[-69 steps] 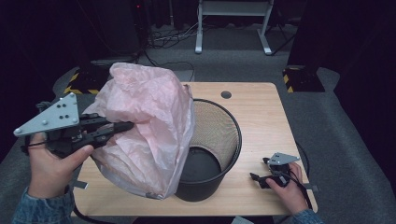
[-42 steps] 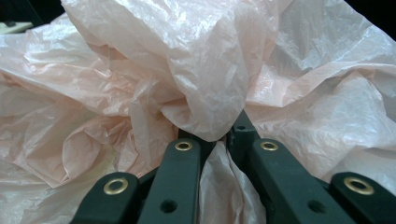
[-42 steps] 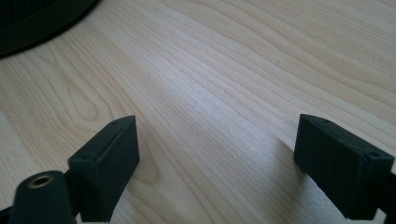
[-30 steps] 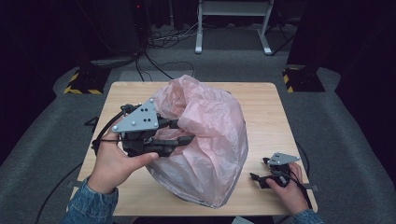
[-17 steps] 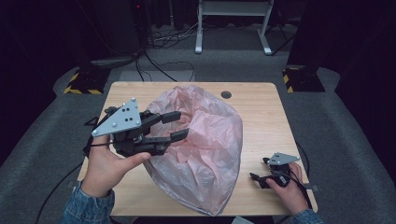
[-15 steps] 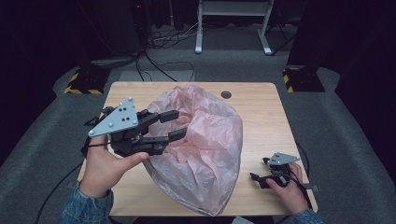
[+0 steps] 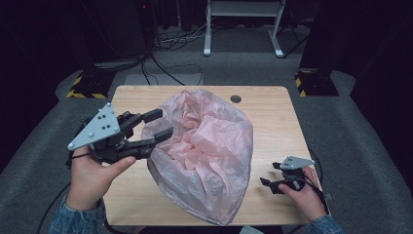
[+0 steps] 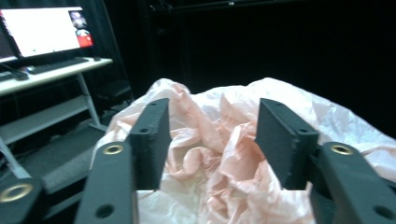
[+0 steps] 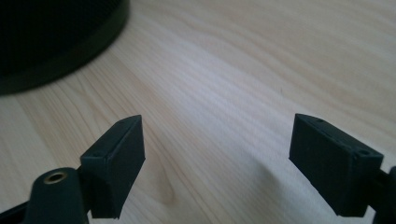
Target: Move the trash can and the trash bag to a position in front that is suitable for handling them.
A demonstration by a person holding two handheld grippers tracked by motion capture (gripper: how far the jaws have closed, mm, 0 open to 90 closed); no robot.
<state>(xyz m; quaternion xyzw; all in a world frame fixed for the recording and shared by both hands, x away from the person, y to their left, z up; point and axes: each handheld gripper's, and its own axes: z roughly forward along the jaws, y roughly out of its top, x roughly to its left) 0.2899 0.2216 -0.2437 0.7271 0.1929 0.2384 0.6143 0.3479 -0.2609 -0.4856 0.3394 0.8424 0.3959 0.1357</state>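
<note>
Bag-draping step: left gripper (image 7: 158, 130) gaping wide beside pink bag (image 7: 209, 156), empty; right gripper (image 7: 269, 174) also wide, idle. Next: regrip bag's edge.

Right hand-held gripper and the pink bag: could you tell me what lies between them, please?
Only bare table, seen in the high view, between the right hand-held gripper and the bag.

From my high view, light falls from overhead onto the wooden table (image 7: 272, 117), while the room around it sinks into near black. The pink bag (image 7: 209, 146) looks soft, slightly blurred. My left gripper view is hazy, its monitor (image 8: 44, 30) blown out white. My right gripper view blurs the 2 near jaws.
</note>
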